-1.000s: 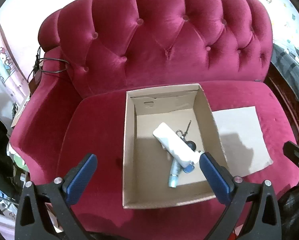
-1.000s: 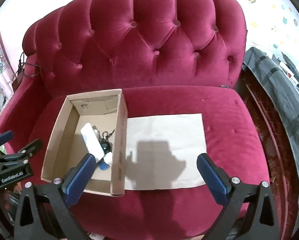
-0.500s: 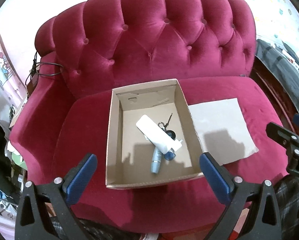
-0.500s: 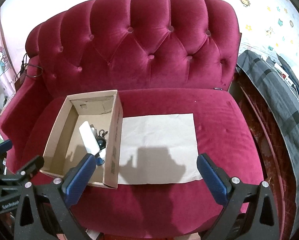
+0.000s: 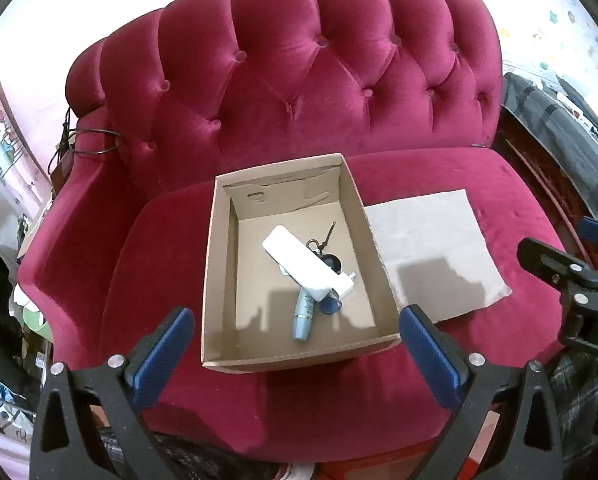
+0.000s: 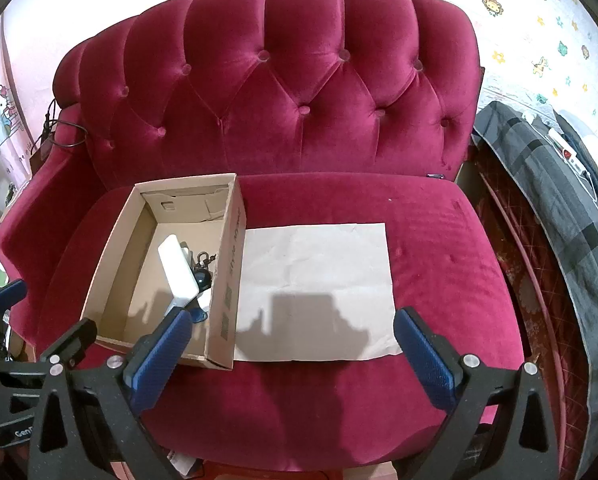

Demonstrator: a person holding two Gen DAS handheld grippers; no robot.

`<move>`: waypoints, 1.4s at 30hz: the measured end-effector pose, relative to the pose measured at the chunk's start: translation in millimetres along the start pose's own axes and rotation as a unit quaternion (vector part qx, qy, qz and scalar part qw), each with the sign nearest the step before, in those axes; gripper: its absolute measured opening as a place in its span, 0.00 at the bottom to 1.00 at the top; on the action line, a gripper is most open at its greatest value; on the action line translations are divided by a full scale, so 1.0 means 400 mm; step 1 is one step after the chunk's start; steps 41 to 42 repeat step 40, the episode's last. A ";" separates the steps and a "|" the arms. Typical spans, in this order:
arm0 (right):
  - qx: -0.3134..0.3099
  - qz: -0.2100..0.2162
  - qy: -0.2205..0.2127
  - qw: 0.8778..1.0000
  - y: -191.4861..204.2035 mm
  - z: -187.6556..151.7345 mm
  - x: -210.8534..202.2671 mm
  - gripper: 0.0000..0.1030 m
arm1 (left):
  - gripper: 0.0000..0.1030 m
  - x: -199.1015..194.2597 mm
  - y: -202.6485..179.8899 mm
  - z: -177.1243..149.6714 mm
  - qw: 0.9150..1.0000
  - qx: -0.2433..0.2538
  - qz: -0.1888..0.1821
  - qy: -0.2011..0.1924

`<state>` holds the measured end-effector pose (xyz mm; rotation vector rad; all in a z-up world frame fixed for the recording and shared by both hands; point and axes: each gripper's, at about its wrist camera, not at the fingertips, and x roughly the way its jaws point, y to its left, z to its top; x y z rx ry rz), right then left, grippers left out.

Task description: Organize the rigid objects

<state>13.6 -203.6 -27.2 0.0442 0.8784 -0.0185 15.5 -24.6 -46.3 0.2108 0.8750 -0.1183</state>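
An open cardboard box (image 5: 219,264) (image 6: 229,264) sits on the seat of a red tufted sofa (image 5: 291,80) (image 6: 299,92). Inside it lie a white flat device (image 5: 299,264) (image 6: 177,268), a small blue tube (image 5: 303,316), a black key fob with keys (image 5: 329,256) (image 6: 201,274) and a blue tag (image 5: 331,306). A beige paper sheet (image 5: 427,252) (image 6: 315,280) lies flat to the right of the box. My left gripper (image 5: 295,348) hangs open in front of the box, holding nothing. My right gripper (image 6: 293,348) stands open and empty before the paper.
A grey plaid blanket (image 6: 559,200) drapes over furniture right of the sofa. A black cable (image 5: 87,144) loops at the sofa's left arm. Clutter sits on the floor at the far left (image 5: 15,320). The other gripper shows at each view's edge.
Both grippers have drawn back and up from the sofa, so the box and paper look smaller and farther. Both stay open. Nothing in the box has shifted.
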 end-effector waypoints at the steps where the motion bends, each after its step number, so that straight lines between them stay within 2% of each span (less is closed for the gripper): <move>1: -0.001 0.000 0.002 1.000 0.001 0.000 0.001 1.00 | 1.00 -0.001 -0.002 0.000 1.000 0.001 0.000 0.000; 42: 0.000 0.015 0.001 1.000 -0.002 -0.008 0.010 1.00 | 1.00 0.013 -0.014 -0.002 1.000 -0.002 0.005 0.012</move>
